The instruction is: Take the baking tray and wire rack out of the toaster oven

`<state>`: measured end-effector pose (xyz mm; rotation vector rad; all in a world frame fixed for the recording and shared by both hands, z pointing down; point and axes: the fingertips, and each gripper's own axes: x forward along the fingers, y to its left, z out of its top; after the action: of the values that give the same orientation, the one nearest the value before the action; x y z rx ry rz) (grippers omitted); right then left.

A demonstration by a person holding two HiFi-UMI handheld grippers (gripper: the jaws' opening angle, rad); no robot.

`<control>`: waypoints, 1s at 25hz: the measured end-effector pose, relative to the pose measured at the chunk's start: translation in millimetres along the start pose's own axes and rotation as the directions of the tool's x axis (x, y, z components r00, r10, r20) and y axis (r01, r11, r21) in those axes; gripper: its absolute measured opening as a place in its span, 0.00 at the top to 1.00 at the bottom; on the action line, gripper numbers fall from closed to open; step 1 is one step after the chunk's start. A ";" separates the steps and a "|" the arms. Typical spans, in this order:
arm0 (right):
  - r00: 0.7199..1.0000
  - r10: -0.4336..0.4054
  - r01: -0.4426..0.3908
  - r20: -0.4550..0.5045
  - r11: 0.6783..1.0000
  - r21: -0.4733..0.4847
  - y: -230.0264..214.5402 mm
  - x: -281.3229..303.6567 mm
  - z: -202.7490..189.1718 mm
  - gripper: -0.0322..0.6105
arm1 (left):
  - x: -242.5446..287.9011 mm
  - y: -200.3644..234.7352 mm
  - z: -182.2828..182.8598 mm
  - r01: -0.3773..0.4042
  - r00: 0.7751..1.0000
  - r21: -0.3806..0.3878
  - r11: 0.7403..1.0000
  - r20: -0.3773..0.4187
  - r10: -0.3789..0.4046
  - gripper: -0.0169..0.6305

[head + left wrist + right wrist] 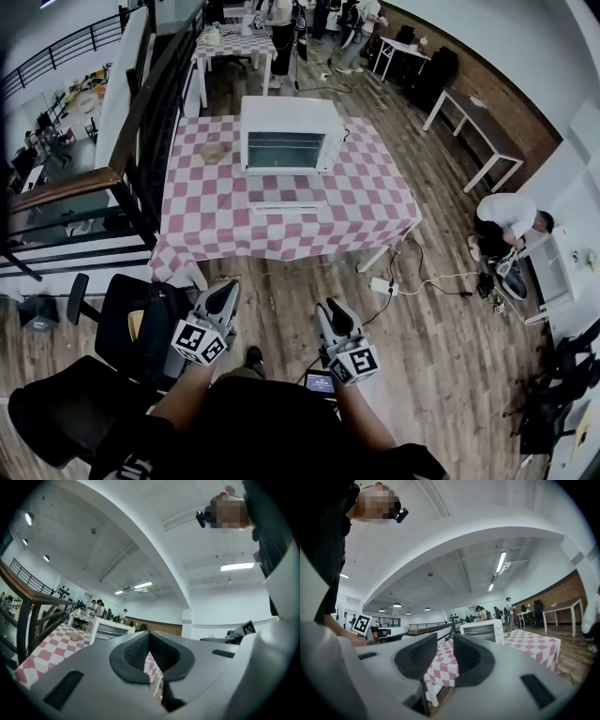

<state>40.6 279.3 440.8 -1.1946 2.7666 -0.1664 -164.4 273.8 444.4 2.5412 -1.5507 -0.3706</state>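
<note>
Left gripper (222, 292) had its jaws pressed together at the tips, nothing in them. Right gripper (335, 311) had its jaws spread with a clear gap, also empty. The white box-shaped metal toaster oven (289, 134) sat well ahead of both grippers on the table with a pink-and-white checked cloth (202, 220). Thin metal wire rack (284, 150) bars showed faintly through its front, but the baking tray couldn't be made out.
</note>
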 end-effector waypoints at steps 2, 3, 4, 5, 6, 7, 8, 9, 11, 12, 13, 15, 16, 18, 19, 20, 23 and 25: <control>1.000 0.003 -0.003 -0.007 1.000 -0.001 -11.9 28.8 0.1 0.78 | 21.6 22.5 1.7 -0.002 1.000 0.017 1.000 -0.007 0.002 0.99; 1.000 0.008 -0.008 -0.007 1.000 -0.004 -17.0 43.2 0.1 0.78 | 31.5 33.7 1.5 -0.004 1.000 0.020 1.000 -0.011 0.004 0.99; 1.000 0.012 -0.012 -0.007 1.000 -0.007 -21.6 57.2 -0.2 0.78 | 40.5 44.5 1.4 -0.005 1.000 0.019 1.000 -0.015 0.005 0.99; 1.000 0.013 -0.013 -0.009 1.000 -0.009 -25.9 70.9 -0.4 0.78 | 48.9 54.4 2.6 -0.003 1.000 0.017 1.000 -0.020 0.004 0.99; 1.000 0.013 -0.013 -0.012 1.000 -0.010 -29.5 84.7 0.9 0.78 | 57.4 63.9 5.8 0.000 1.000 0.014 1.000 -0.025 0.001 0.99; 1.000 0.013 -0.013 -0.016 1.000 -0.009 -32.4 99.4 4.9 0.78 | 66.5 73.2 10.3 0.002 1.000 0.010 1.000 -0.031 -0.002 0.99; 1.000 0.012 -0.012 -0.019 1.000 -0.008 -35.5 114.1 9.4 0.78 | 76.1 82.4 14.5 0.005 0.999 0.007 1.000 -0.035 -0.005 0.98; 1.000 0.012 -0.012 -0.022 1.000 -0.005 -39.7 128.1 11.8 0.78 | 85.8 91.6 16.5 0.008 0.999 0.004 1.000 -0.038 -0.007 0.99; 0.999 0.014 -0.014 -0.029 1.000 0.008 -49.2 150.2 6.1 0.78 | 102.7 107.6 11.3 0.020 0.999 -0.006 1.000 -0.037 -0.020 0.98; 0.999 0.016 -0.015 -0.035 1.000 0.010 -54.1 157.9 -0.4 0.78 | 109.6 113.0 6.6 0.035 0.999 -0.016 0.999 -0.035 -0.035 0.98; 0.999 0.019 -0.018 -0.037 1.000 0.012 -58.6 164.6 -5.7 0.78 | 116.0 116.7 3.1 0.054 0.998 -0.024 0.998 -0.031 -0.054 0.98; 0.999 0.034 -0.034 -0.007 0.999 0.033 -64.5 178.6 -5.7 0.78 | 128.6 122.2 0.9 0.080 0.996 -0.016 0.997 -0.029 -0.080 0.99; 0.999 0.042 -0.043 0.011 0.998 0.050 -66.6 186.1 -2.9 0.78 | 135.1 125.8 0.6 0.084 0.996 -0.005 0.996 -0.032 -0.084 0.99; 0.999 0.048 -0.050 0.026 0.995 0.082 -73.2 200.9 -0.2 0.78 | 147.9 135.5 -0.4 0.083 0.996 0.009 0.996 -0.038 -0.083 0.99; 0.998 0.047 -0.050 0.028 0.994 0.095 -77.3 208.2 -0.2 0.78 | 154.0 141.4 -1.2 0.080 0.996 0.007 0.997 -0.041 -0.080 0.99; 0.998 0.048 -0.051 0.030 0.993 0.109 -81.5 215.6 -0.2 0.78 | 159.8 147.7 -2.1 0.075 0.996 0.001 0.997 -0.043 -0.075 0.98; 0.996 0.063 -0.073 0.065 0.984 0.160 -95.8 240.6 5.1 0.78 | 178.6 167.4 -5.0 0.052 0.998 0.000 0.999 -0.047 -0.052 0.98; 0.993 0.075 -0.091 0.089 0.975 0.201 -110.4 260.0 5.6 0.78 | 193.5 180.4 -3.8 0.037 0.998 0.011 0.999 -0.044 -0.037 0.98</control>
<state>-56.3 14.0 433.7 -1.0103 2.6474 -0.3761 -232.6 19.1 466.4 2.5723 -1.4972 -0.3081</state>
